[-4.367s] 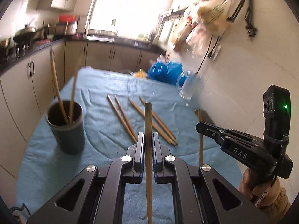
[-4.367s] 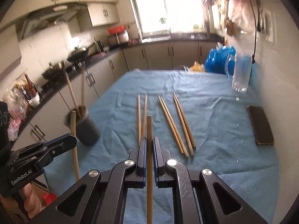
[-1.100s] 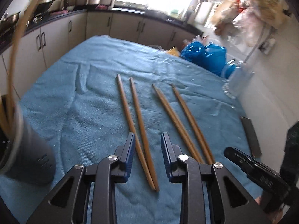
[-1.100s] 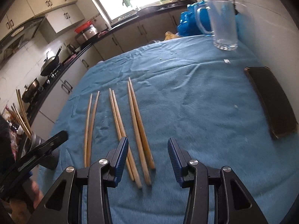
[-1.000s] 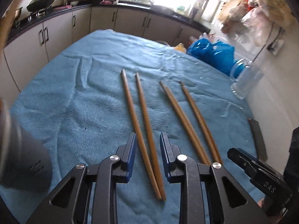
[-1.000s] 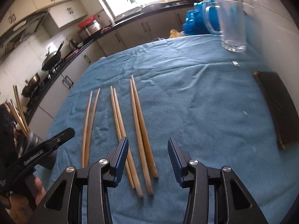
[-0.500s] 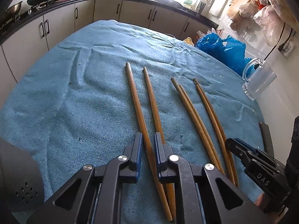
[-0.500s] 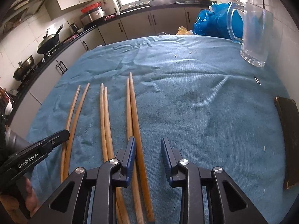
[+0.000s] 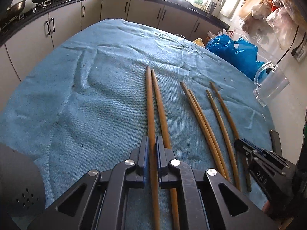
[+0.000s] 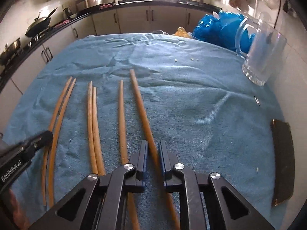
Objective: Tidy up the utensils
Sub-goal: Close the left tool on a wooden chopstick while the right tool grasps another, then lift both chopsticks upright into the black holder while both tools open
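Leftmost on the blue cloth point(image 9: 80, 115), a dark grey holder point(image 9: 21, 187) with small holes fills the lower left corner of the left wrist view. Next to the right, the left gripper point(image 9: 152, 149) has its jaws pressed onto the leftmost chopstick point(image 9: 150, 105), which runs straight forward between the blue pads; its partner chopstick point(image 9: 160, 103) lies just beside it, touching near the far tips. Further right lies a middle pair of chopsticks point(image 9: 199, 115), close together on the cloth, then a loose chopstick point(image 9: 220, 120).

Seen from the right wrist view, the left tool's black body at the left edge carries the white lettering "GenRobot.AI" point(image 10: 13, 169). The right gripper point(image 10: 153, 151) pinches the rightmost chopstick point(image 10: 142, 111), which slants forward and left from the jaws. In the left wrist view that gripper's side reads "DAS" point(image 9: 262, 177).

Farther right, a clear glass mug point(image 10: 262, 57) stands near the wall in front of a blue plastic bag point(image 10: 216, 28), and a dark phone point(image 10: 283, 161) lies at the cloth's right edge.
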`<action>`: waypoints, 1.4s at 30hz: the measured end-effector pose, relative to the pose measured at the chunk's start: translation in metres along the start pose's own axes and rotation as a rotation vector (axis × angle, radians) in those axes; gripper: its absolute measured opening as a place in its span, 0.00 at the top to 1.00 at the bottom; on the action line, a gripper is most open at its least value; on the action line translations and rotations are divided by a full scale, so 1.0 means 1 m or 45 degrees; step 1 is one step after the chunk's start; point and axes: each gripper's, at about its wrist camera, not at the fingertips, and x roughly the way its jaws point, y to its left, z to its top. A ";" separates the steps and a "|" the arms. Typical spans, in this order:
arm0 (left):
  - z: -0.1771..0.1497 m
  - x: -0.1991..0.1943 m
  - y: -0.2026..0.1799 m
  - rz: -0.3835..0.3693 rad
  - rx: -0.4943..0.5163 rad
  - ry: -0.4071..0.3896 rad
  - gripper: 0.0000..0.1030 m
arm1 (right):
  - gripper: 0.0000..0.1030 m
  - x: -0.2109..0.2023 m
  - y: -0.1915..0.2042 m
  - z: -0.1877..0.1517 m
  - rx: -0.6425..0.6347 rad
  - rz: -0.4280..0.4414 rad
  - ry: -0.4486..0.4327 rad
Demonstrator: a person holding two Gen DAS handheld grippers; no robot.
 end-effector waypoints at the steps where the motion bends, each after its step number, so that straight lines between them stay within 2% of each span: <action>1: -0.002 -0.002 0.000 -0.004 -0.006 0.008 0.93 | 0.92 -0.001 -0.003 -0.001 0.020 0.004 0.006; 7: -0.033 -0.024 0.008 -0.088 -0.046 0.104 0.93 | 0.92 -0.018 -0.023 -0.025 0.116 0.027 0.043; 17: -0.127 -0.089 0.025 -0.212 0.066 0.268 0.93 | 0.92 -0.085 -0.050 -0.127 0.141 0.064 0.137; 21: -0.141 -0.102 0.027 -0.242 0.118 0.306 0.93 | 0.92 -0.112 -0.056 -0.165 0.129 0.085 0.180; 23: -0.142 -0.109 0.031 -0.261 0.109 0.321 0.93 | 0.88 -0.118 -0.058 -0.172 0.129 0.091 0.208; 25: -0.139 -0.119 0.033 -0.276 0.110 0.296 0.93 | 0.74 -0.120 -0.061 -0.175 0.144 0.124 0.219; 26: -0.136 -0.125 0.033 -0.275 0.121 0.267 0.93 | 0.71 -0.120 -0.061 -0.174 0.149 0.129 0.219; 30: -0.121 -0.130 0.024 -0.219 0.169 0.186 0.93 | 0.70 -0.114 -0.059 -0.163 0.134 0.097 0.208; 34: -0.108 -0.114 0.017 -0.210 0.166 0.210 0.93 | 0.70 -0.099 -0.056 -0.146 0.137 0.088 0.220; 38: -0.098 -0.096 0.006 -0.148 0.209 0.216 0.93 | 0.70 -0.090 -0.053 -0.132 0.120 0.070 0.238; 42: -0.090 -0.071 0.001 -0.116 0.237 0.287 0.92 | 0.70 -0.078 -0.051 -0.113 0.080 0.023 0.292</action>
